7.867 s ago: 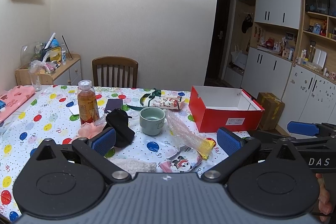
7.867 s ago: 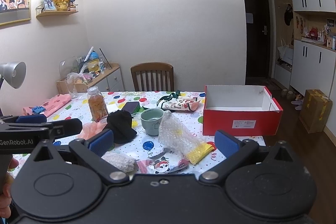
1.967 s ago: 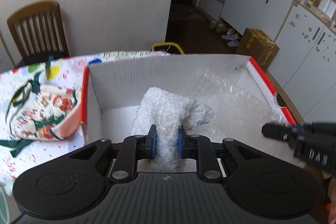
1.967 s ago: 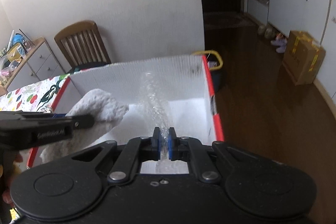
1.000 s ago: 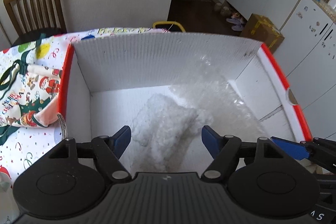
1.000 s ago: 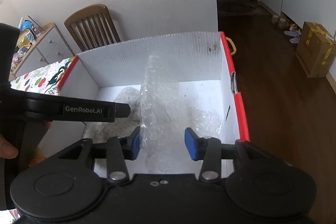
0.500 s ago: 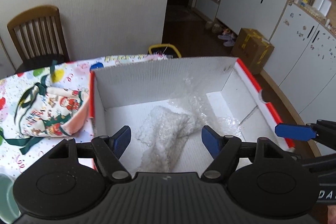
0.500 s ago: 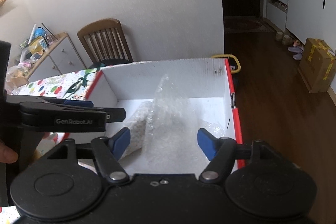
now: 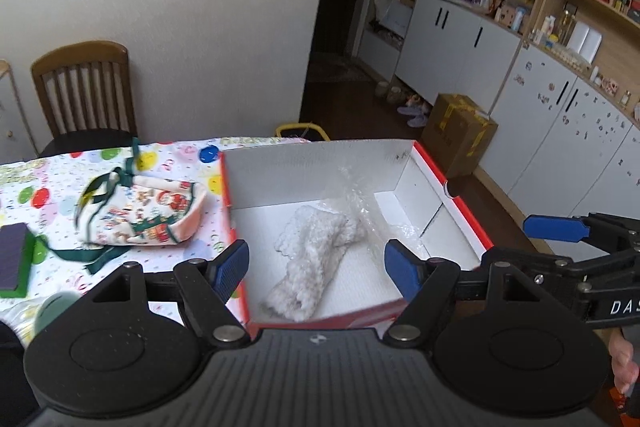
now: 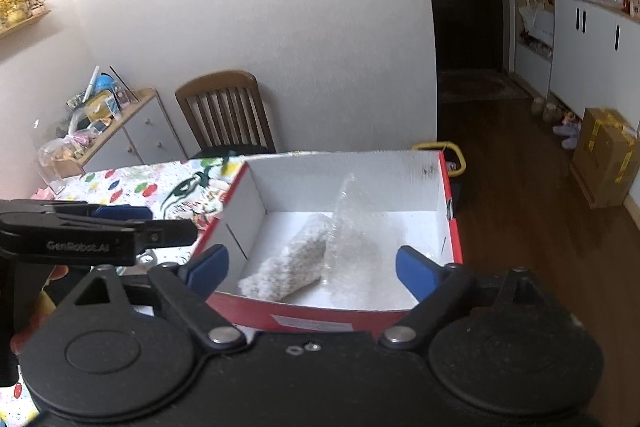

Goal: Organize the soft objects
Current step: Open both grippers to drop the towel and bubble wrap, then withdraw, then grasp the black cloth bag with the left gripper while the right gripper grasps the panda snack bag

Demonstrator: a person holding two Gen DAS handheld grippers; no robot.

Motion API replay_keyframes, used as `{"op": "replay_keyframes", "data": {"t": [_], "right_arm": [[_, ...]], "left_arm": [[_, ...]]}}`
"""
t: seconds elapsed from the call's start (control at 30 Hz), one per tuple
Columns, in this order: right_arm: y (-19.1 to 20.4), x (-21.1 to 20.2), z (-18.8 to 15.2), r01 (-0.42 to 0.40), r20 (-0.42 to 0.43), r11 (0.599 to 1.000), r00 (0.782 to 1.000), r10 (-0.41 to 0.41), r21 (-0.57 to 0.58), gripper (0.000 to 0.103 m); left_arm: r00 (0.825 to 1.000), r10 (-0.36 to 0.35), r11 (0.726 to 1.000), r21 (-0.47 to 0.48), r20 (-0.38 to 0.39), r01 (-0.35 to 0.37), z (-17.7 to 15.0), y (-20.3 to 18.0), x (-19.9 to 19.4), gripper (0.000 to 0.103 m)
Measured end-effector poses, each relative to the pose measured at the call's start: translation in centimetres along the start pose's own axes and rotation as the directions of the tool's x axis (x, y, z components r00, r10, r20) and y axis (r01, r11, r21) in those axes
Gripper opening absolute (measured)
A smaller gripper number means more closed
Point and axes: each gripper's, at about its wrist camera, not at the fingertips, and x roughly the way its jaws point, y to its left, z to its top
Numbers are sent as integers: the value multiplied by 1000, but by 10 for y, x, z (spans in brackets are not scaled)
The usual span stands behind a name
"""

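Note:
A red shoe box (image 9: 464, 203) with white inner walls stands at the table's right end. Inside it lie a white fluffy cloth (image 9: 320, 243) and a crumpled clear bubble wrap (image 9: 360, 195), side by side and touching. My left gripper (image 9: 316, 263) hovers above the box's near edge, its jaws opening with nothing between them. In the right wrist view the same box (image 10: 452, 227) holds the fluffy cloth (image 10: 288, 267) and the bubble wrap (image 10: 352, 243). My right gripper (image 10: 312, 265) hangs over the near wall, jaws opening and empty.
A Christmas-print pouch (image 9: 148, 215) with green ribbons lies on the balloon-pattern tablecloth (image 9: 52, 187) left of the box. A dark purple block (image 9: 12, 259) and a green cup (image 9: 56, 307) sit near the left edge. A wooden chair (image 9: 84, 95) stands behind the table.
Both grippers let go of their loads and drew back and up from the box. The right jaws spread much wider. Cloth and bubble wrap stay inside the box.

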Motion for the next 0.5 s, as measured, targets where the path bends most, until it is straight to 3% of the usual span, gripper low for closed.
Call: {"op": "replay_keyframes", "data": {"t": [0.37,0.5], "right_arm": [[55,-35,-18,-39,77,997,996,44,-62,102],[78,-42,-26,-50,85,996,995,56,-79,103]], "left_arm": [[996,19,1000,-7,83,-18,-33,25,-75,84],[995,20,1000,-20,102,-18,-47,38,-95,92]]}}
